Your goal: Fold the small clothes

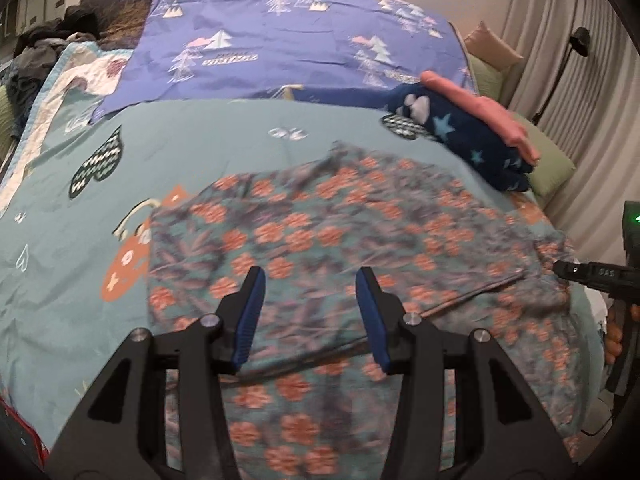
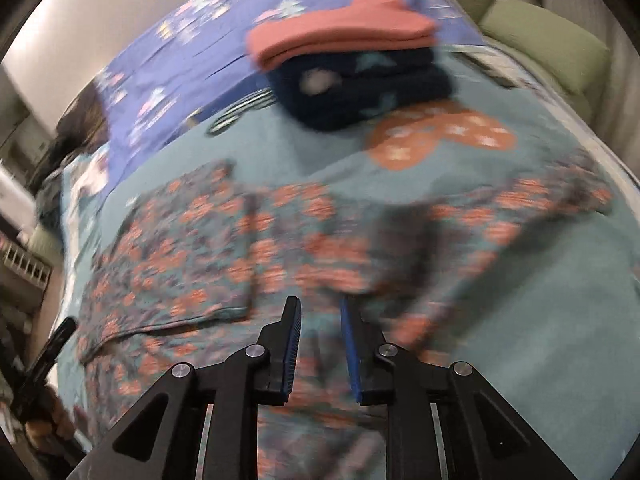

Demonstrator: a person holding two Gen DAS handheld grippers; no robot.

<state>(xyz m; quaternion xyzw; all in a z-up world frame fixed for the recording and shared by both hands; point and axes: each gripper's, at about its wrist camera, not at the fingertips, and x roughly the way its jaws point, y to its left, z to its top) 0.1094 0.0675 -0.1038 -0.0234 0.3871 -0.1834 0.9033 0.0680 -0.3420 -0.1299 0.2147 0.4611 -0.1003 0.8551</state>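
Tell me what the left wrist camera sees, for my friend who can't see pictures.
A flowery garment lies spread on a teal bedspread, with the left gripper open above it, holding nothing. Farther back sits a pile: a pink folded cloth atop a dark blue starry one.

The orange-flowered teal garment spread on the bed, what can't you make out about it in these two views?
- Orange-flowered teal garment: its near edge is hidden behind the left gripper in the left wrist view.
- Right wrist view: motion blur smears its folds, so I cannot tell its type, or whether the right gripper pinches cloth.
- Folded pink cloth on dark blue starred fleece: blurred, kinds unclear.
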